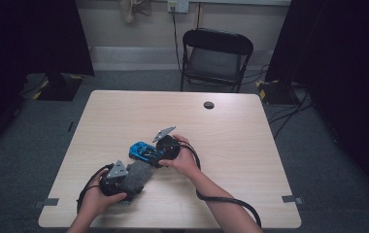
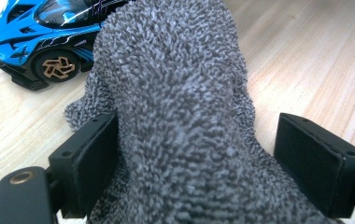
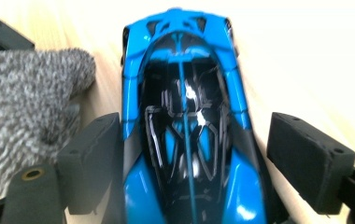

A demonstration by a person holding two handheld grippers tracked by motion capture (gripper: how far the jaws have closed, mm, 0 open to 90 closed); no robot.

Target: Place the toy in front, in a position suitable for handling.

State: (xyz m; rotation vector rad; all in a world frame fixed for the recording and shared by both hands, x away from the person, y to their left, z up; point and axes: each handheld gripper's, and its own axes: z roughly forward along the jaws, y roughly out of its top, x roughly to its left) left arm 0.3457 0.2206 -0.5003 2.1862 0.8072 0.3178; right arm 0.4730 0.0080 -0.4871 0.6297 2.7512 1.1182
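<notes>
Blue car [image 3: 189, 121] sits between the right gripper's [image 3: 194, 163] parted fingers; left gripper's [image 2: 213, 163] fingers straddle the cloth [image 2: 175, 107], unclamped; next, likely wiping.

Bright blue toy car [image 3: 185, 116] with black roof and bronze wheel; speckled grey fuzzy cloth [image 2: 175, 116]; pale wood-grain tabletop [image 1: 231, 121]; black jaws.

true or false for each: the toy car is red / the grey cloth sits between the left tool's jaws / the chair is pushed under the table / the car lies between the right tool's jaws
1. The toy car is red. False: it is blue and black.
2. The grey cloth sits between the jaws of the left tool. True.
3. The chair is pushed under the table. False: it stands apart, beyond the far edge.
4. The car lies between the jaws of the right tool. True; a gap shows at one jaw.
</notes>
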